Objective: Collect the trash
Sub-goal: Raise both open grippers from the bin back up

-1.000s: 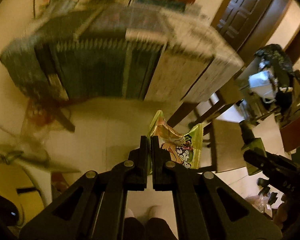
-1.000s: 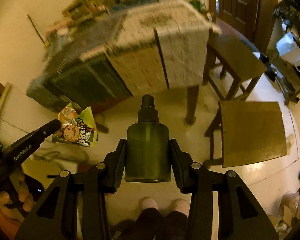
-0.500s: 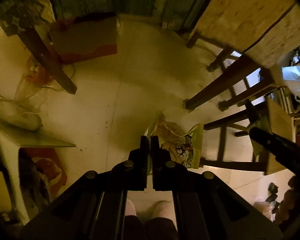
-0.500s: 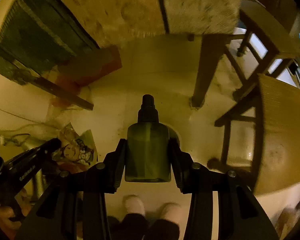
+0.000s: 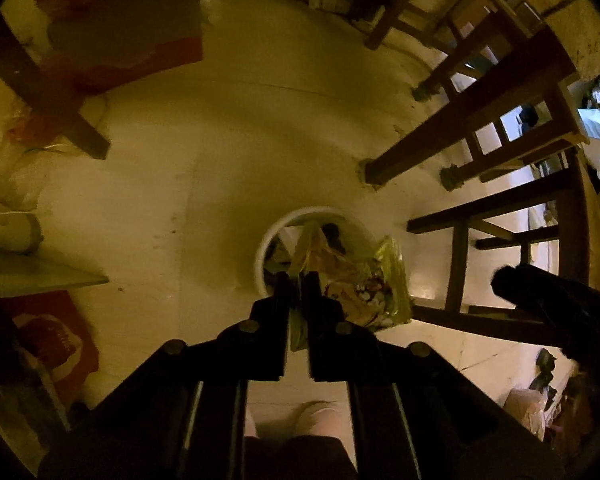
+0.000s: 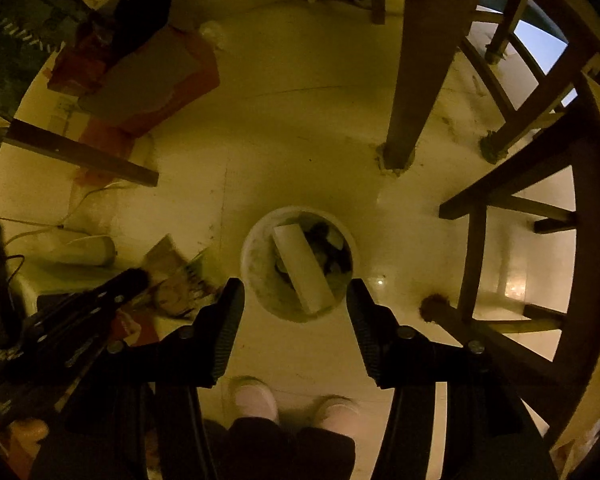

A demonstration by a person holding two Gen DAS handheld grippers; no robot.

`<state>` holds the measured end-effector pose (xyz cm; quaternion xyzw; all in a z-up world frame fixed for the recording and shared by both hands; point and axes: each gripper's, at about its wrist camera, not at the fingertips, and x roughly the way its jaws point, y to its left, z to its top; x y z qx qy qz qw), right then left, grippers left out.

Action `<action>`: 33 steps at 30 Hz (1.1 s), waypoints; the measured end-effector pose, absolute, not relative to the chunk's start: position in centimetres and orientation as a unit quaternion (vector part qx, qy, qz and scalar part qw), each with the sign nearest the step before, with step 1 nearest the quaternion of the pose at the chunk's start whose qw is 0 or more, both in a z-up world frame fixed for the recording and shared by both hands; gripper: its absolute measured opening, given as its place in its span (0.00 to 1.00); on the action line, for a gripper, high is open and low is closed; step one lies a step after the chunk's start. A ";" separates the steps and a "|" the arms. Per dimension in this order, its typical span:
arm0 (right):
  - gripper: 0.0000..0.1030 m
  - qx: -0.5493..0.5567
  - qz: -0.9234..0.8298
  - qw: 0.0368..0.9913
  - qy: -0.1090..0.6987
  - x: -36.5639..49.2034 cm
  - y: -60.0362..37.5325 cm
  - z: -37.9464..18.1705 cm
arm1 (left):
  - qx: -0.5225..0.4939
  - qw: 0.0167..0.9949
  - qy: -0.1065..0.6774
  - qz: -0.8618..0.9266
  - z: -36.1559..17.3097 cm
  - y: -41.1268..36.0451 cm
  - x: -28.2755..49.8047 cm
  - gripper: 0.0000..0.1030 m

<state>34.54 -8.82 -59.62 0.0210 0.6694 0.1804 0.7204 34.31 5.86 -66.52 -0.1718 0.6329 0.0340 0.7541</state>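
My left gripper (image 5: pixel 298 280) is shut on a yellow-green snack wrapper (image 5: pixel 364 280) with a cartoon print and holds it just above a round white trash bin (image 5: pixel 266 240) on the floor. My right gripper (image 6: pixel 296 292) is open and empty, straight above the same bin (image 6: pixel 252 276). The bin holds a white flat box (image 6: pixel 300 264) and dark trash. The green spray bottle is not in view. In the right wrist view the left gripper (image 6: pixel 112 300) and the blurred wrapper (image 6: pixel 176 276) show at the left.
Dark wooden table legs (image 6: pixel 420 64) and chair frames (image 6: pixel 540 208) stand to the right and behind the bin. A red bag (image 6: pixel 148 80) lies under the table. A white appliance with a cord (image 6: pixel 84 248) lies at the left. My feet (image 6: pixel 256 400) are near the bin.
Both grippers have tilted down over the bin. My right gripper has opened and the green bottle is gone from it. The left still holds the wrapper, now over the bin.
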 end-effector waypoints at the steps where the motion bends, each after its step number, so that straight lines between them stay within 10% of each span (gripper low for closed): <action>1: 0.48 0.022 0.179 0.721 0.669 34.6 -9.1 -59.6 | -0.172 0.748 0.640 0.032 -67.0 5.5 34.5 0.47; 12: 0.48 0.034 0.187 0.739 0.647 34.5 -10.4 -52.3 | -0.120 0.741 0.660 0.035 -61.2 4.0 33.0 0.56; 33: 0.48 0.014 0.291 0.861 0.416 22.7 -14.4 -12.9 | -0.086 0.916 0.391 0.032 -13.5 2.9 19.0 0.56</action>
